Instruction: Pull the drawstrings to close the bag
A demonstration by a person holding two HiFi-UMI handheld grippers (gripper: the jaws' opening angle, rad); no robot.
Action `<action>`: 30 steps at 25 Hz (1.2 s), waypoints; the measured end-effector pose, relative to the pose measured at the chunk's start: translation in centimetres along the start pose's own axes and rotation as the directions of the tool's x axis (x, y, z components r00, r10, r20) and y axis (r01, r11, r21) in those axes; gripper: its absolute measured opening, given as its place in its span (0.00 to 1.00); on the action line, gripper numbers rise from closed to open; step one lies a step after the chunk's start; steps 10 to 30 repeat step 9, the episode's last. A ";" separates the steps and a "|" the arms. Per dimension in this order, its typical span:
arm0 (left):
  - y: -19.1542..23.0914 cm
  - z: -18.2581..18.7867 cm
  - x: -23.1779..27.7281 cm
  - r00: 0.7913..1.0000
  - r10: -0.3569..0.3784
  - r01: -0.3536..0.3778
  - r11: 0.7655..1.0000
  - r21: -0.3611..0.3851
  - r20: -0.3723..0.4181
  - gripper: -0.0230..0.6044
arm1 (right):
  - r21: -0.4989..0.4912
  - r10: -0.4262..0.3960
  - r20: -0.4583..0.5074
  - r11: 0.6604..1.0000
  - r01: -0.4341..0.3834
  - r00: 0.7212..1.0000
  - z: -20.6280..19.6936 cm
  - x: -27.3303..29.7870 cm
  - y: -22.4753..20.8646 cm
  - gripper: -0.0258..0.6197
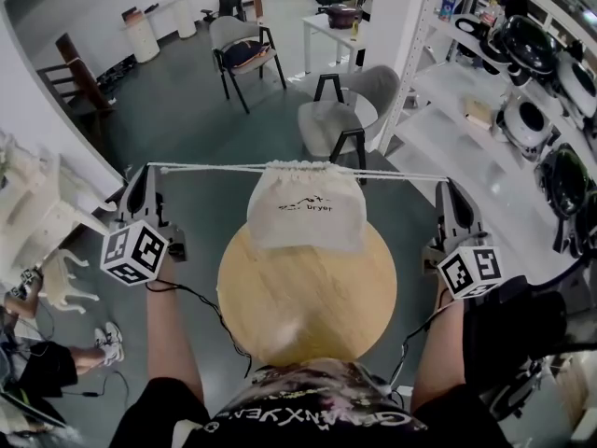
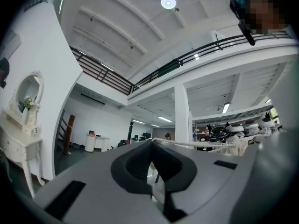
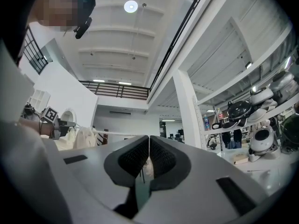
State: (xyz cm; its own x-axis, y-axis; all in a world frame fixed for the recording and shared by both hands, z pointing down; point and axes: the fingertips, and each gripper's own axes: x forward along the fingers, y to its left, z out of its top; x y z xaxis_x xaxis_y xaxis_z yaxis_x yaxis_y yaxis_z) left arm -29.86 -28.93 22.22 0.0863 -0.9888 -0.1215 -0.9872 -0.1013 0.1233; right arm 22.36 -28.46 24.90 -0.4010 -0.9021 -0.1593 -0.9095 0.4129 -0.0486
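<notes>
Fingers (image 2: 134, 164) of left gripper (image 1: 149, 169) and right gripper (image 1: 449, 184) clenched on drawstrings (image 1: 210, 168), bag (image 1: 308, 211) cinched, contents hidden

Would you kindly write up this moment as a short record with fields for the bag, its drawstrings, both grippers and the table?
bag: white fabric bag with dark print, mouth gathered into pleats
placement: lower part overlaps the far edge of the round wooden table
left drawstring: taut, runs from the mouth to the left gripper
right drawstring: taut, runs from the mouth to the right gripper
left gripper: jaws shut on the left drawstring
right gripper: jaws shut on the right drawstring
task state: mouth looks nearly or fully closed
</notes>
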 end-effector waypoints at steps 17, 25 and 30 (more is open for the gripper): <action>0.0 0.1 0.0 1.000 -0.004 0.004 1.000 0.002 0.000 0.06 | -0.002 0.001 0.000 1.000 -0.001 1.000 0.3 -0.1 0.1 0.05; 0.0 0.1 0.0 1.000 -0.004 0.004 1.000 0.002 0.000 0.06 | -0.002 0.001 0.000 1.000 -0.001 1.000 0.3 -0.1 0.1 0.05; 0.0 0.1 0.0 1.000 -0.004 0.004 1.000 0.002 0.000 0.06 | -0.002 0.001 0.000 1.000 -0.001 1.000 0.3 -0.1 0.1 0.05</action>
